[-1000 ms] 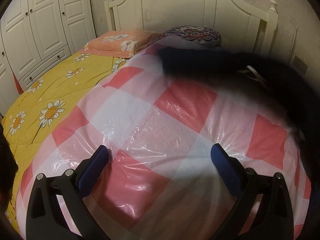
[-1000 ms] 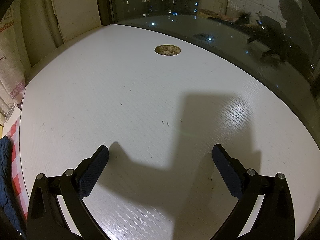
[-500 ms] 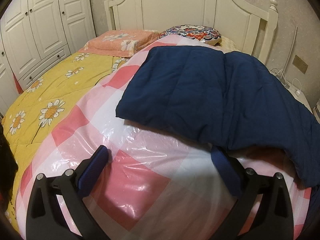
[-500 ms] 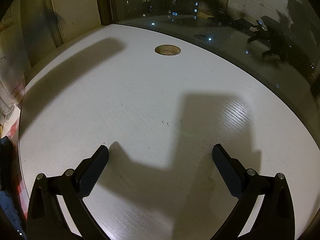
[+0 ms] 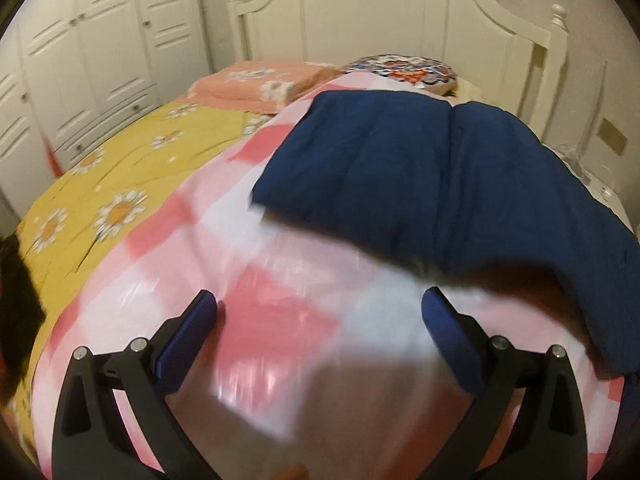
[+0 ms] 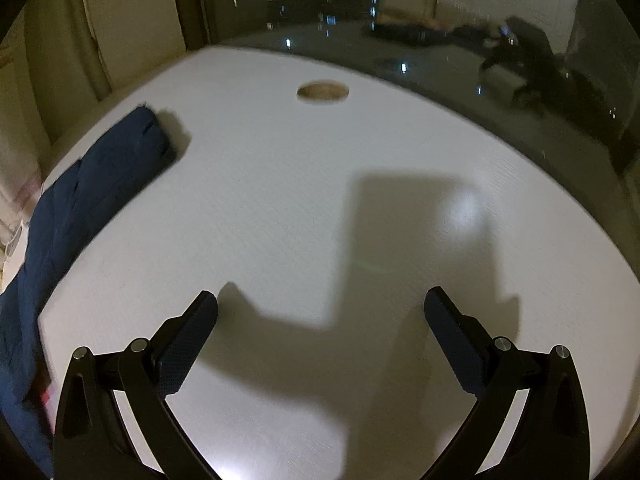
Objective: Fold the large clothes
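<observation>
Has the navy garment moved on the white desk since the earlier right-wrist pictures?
Yes. The navy garment now stretches across the white desk toward the round hole; earlier it barely showed.

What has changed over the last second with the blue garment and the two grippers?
The navy padded garment has come into view: a second ago it was a dark blur across the pink checked cover, and now it lies spread on it. One end now reaches onto the white table, which was bare before. The left hand-held gripper and right hand-held gripper stay open, holding nothing.
</observation>
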`<state>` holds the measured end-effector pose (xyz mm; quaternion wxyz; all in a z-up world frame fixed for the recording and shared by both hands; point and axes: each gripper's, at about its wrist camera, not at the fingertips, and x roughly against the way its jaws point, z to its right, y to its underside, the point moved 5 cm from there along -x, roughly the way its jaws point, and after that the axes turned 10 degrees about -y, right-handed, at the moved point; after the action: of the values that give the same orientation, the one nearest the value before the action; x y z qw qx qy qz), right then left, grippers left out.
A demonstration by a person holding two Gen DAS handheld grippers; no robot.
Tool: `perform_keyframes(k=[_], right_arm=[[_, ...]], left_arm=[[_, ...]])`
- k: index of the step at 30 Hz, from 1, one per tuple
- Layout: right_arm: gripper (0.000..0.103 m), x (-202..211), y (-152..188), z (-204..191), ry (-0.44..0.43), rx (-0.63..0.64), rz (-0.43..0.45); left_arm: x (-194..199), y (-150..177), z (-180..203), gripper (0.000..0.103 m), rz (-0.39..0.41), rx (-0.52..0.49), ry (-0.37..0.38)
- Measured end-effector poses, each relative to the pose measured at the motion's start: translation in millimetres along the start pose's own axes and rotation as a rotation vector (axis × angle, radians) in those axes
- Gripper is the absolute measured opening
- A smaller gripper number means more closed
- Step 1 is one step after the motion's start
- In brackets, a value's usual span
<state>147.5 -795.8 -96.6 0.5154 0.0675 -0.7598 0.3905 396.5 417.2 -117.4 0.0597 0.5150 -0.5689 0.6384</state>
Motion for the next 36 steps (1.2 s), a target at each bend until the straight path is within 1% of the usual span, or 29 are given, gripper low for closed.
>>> perform_keyframes(k=[2,3,4,5,7,8,9,10,11,12,13,15,16,17,18,19,21,23,25,26,29,32,33,36], right_arm=[[0.099,11.4,21.5,-14.8,-0.013,0.025,-0.034],[0.099,15.7,33.1,-21.2,-0.02,0.039,-0.049],[0.099,23.6,48.2,-29.7,-0.03,0.051,-0.055],[0.099,38.5,67.3,-41.5,-0.045,0.067,-0.037],[0.099,72.2,98.5,-67.0,-0.091,0.119,0.042],[0.099,100.3,119.5,-88.3,-0.131,0.17,0.116],[0.099,123.1,135.1,-104.5,-0.166,0.207,0.179],[0.099,156.0,158.2,-127.7,-0.221,0.253,0.264],[0.099,177.6,174.5,-142.7,-0.262,0.277,0.315],[0.099,200.6,194.6,-159.8,-0.317,0.296,0.367],[0.099,220.0,219.2,-177.9,-0.386,0.315,0.395],[0.099,239.2,257.8,-210.2,-0.508,0.37,0.381],[0.099,249.9,283.3,-231.8,-0.556,0.425,0.36],[0.099,256.3,300.2,-244.6,-0.563,0.46,0.35],[0.099,262.9,320.4,-259.3,-0.565,0.511,0.336],[0.099,267.5,332.8,-268.4,-0.565,0.554,0.329],[0.099,280.1,370.8,-291.5,-0.561,0.659,0.32],[0.099,289.7,405.4,-309.5,-0.575,0.772,0.289],[0.099,300.1,432.0,-319.9,-0.561,0.867,0.305],[0.099,303.9,442.2,-320.1,-0.552,0.887,0.317],[0.099,310.4,455.9,-321.7,-0.569,0.902,0.311],[0.099,309.9,456.3,-320.0,-0.574,0.885,0.294],[0.099,310.2,457.9,-320.1,-0.574,0.88,0.291],[0.099,303.3,452.8,-319.0,-0.588,0.851,0.267]], left_arm=[[24.0,17.8,-2.1,0.101,0.006,-0.006,-0.012],[43.4,30.1,-2.6,0.101,0.028,-0.016,0.0],[66.5,42.3,-3.1,0.101,0.07,-0.024,0.023],[90.9,52.4,-4.7,0.101,0.12,-0.033,0.046],[133.8,69.6,-6.0,0.101,0.196,-0.046,0.076],[162.8,80.8,-5.6,0.101,0.22,-0.05,0.095],[191.8,91.8,-2.3,0.101,0.229,-0.064,0.13],[220.5,102.5,3.5,0.101,0.239,-0.09,0.187],[249.1,114.0,10.4,0.101,0.249,-0.12,0.251],[272.8,123.6,17.2,0.101,0.261,-0.145,0.293],[293.0,131.8,22.8,0.101,0.279,-0.165,0.319],[346.8,159.8,34.8,0.101,0.353,-0.201,0.372],[363.3,170.9,40.8,0.101,0.374,-0.214,0.39],[385.5,188.9,51.4,0.101,0.396,-0.233,0.415],[398.4,201.1,58.5,0.101,0.407,-0.244,0.429],[413.6,218.0,65.0,0.101,0.418,-0.26,0.442],[431.8,243.5,80.1,0.101,0.439,-0.286,0.446],[442.7,265.9,90.2,0.101,0.452,-0.323,0.448],[446.4,285.3,100.2,0.101,0.44,-0.368,0.468],[446.5,291.3,102.8,0.101,0.432,-0.379,0.475],[440.2,301.1,104.5,0.101,0.418,-0.389,0.478],[438.3,302.6,96.2,0.101,0.454,-0.329,0.445],[437.9,302.9,95.3,0.101,0.458,-0.327,0.439],[433.7,304.8,99.2,0.101,0.438,-0.36,0.399]])
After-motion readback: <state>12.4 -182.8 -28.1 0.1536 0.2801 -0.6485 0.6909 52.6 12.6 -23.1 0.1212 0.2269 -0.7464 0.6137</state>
